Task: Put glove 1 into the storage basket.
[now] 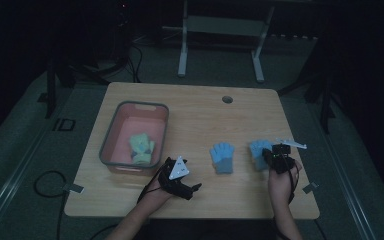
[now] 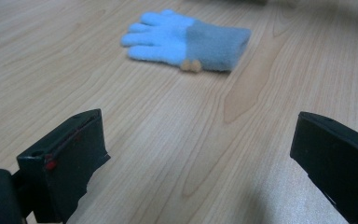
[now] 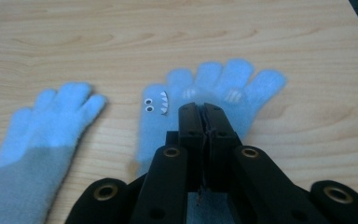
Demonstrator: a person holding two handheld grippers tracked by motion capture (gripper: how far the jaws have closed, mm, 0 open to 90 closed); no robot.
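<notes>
Right gripper is clamped on the shark-face glove, just right of the plain blue glove. Left gripper, jaws spread and empty, idles near the pink bin. Risk: thin pinch of knit fabric may slip free when lifted.

Table: far half bare wood, open passage; small round hole near far edge.
Pink bin: left side, raised walls block low sweep; green glove inside.
Left gripper: near edge, just beside bin corner; bare wood ahead up to left blue glove.
Right blue glove: under right gripper.
Narrow bare strip between gloves.
Right table margin slim.
</notes>
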